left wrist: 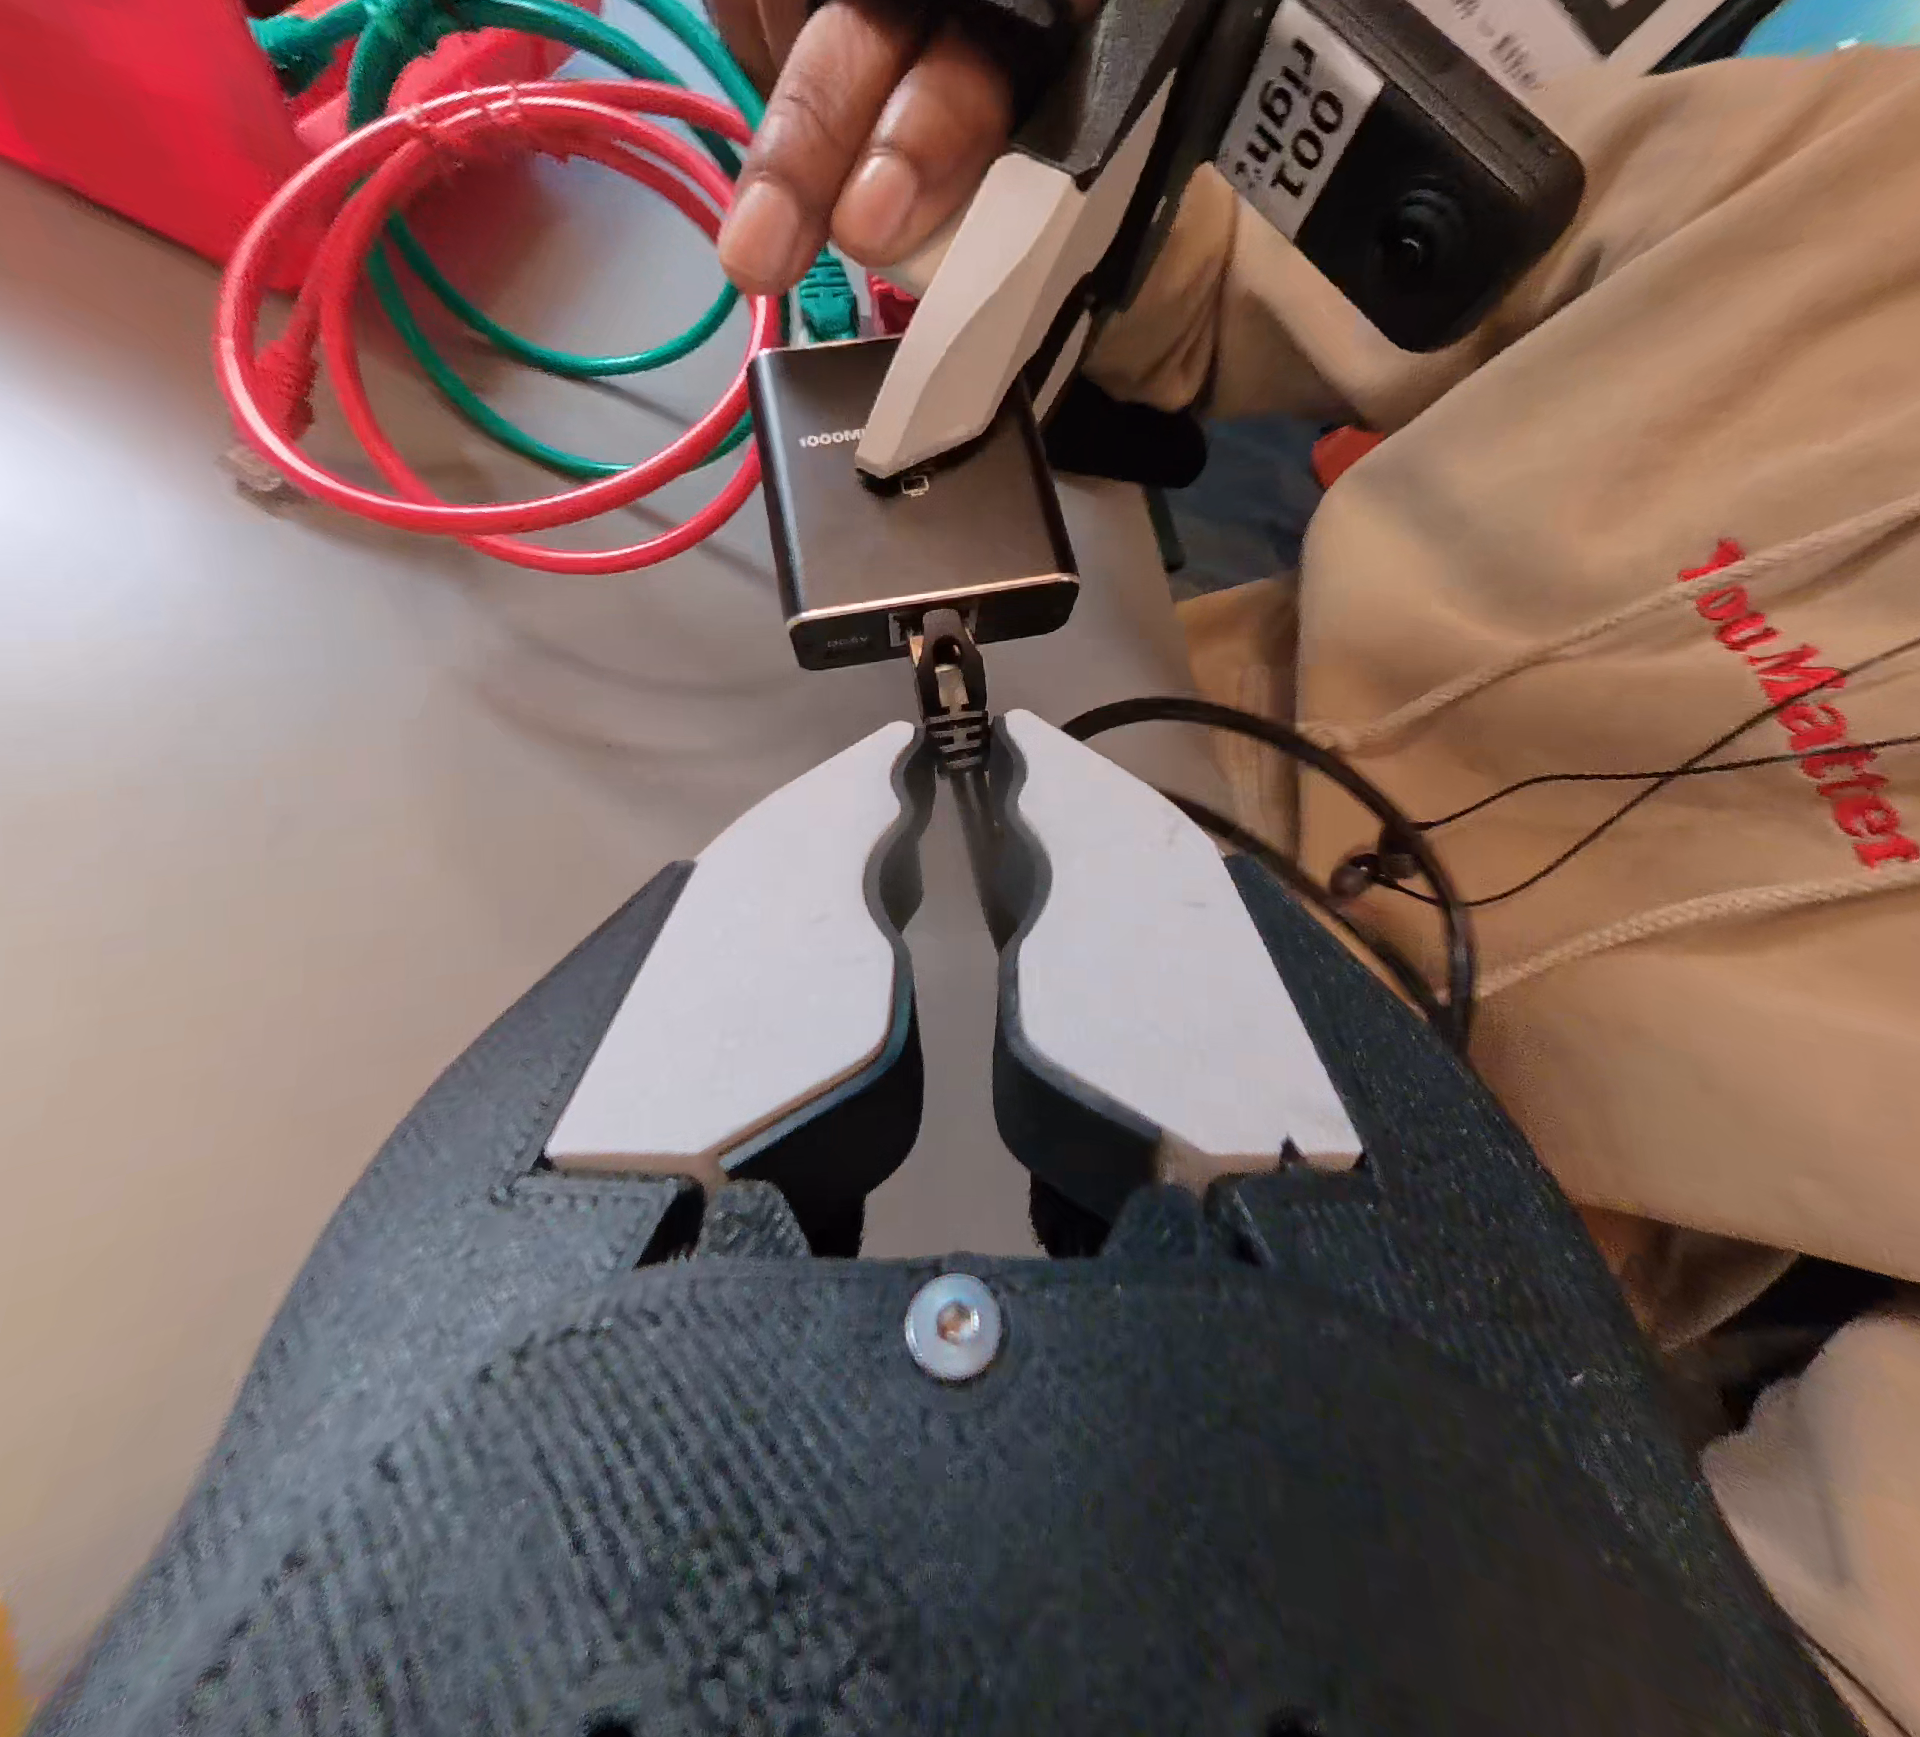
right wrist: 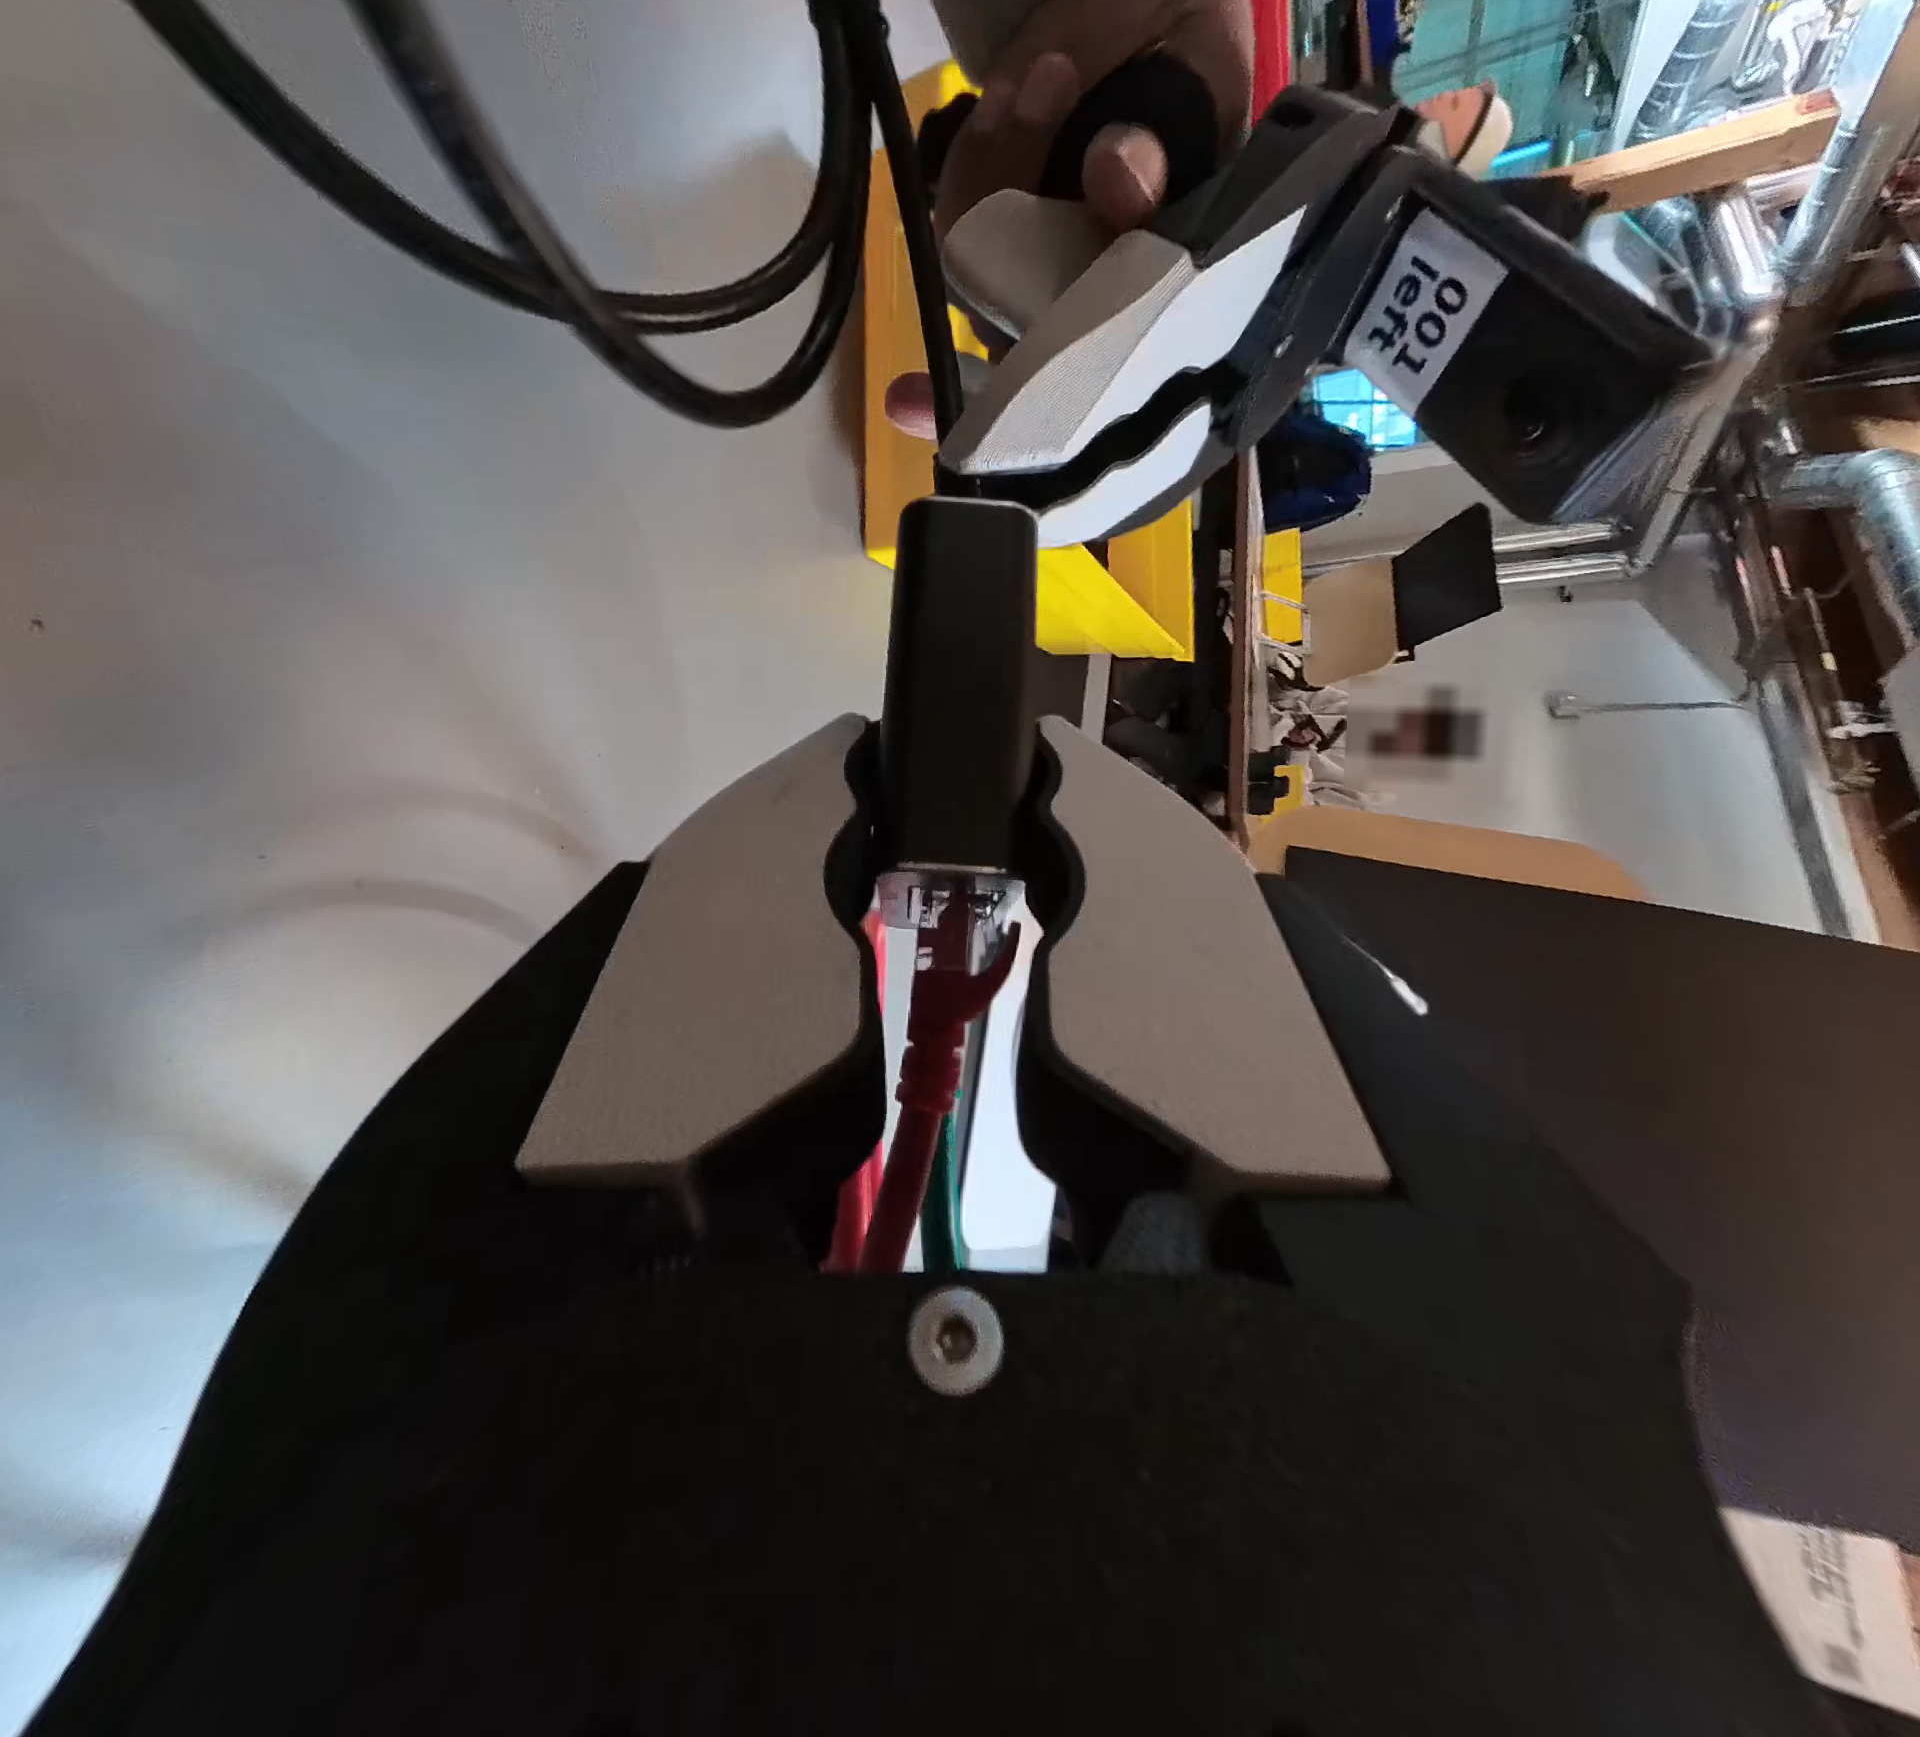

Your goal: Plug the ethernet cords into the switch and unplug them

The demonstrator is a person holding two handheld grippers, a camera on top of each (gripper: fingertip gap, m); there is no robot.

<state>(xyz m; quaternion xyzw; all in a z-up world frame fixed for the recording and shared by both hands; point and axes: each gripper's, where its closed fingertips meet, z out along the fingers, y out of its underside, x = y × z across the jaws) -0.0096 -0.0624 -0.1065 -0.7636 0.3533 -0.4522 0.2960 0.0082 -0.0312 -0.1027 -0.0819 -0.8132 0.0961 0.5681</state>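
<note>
Left gripper [left wrist: 958,731], grey fingers on black printed body, is clamped on the ribbed boot of the thin black ethernet cord [left wrist: 951,731], just behind its plug. That plug sits at the near-side port of the small dark metal switch box [left wrist: 914,503]; can't tell if it's fully seated. Rest of the black cord loops off to the right over a person's tan hoodie [left wrist: 1558,648].

Right gripper [right wrist: 956,752] is closed on the switch box [right wrist: 961,679] across its body, holding it edge-on in the right wrist view. Red ethernet cord [right wrist: 925,1064] is plugged into the box end facing that camera, with a green ethernet cord [right wrist: 940,1188] just beside it.

Past the box, on the pale grey tabletop [left wrist: 312,804], red [left wrist: 468,440] and green [left wrist: 540,160] cords lie in overlapping coils. Behind them a red plastic bin [left wrist: 135,46]. In the right wrist view, a yellow plastic bin [right wrist: 1091,596] stands beyond the left gripper [right wrist: 997,461]
</note>
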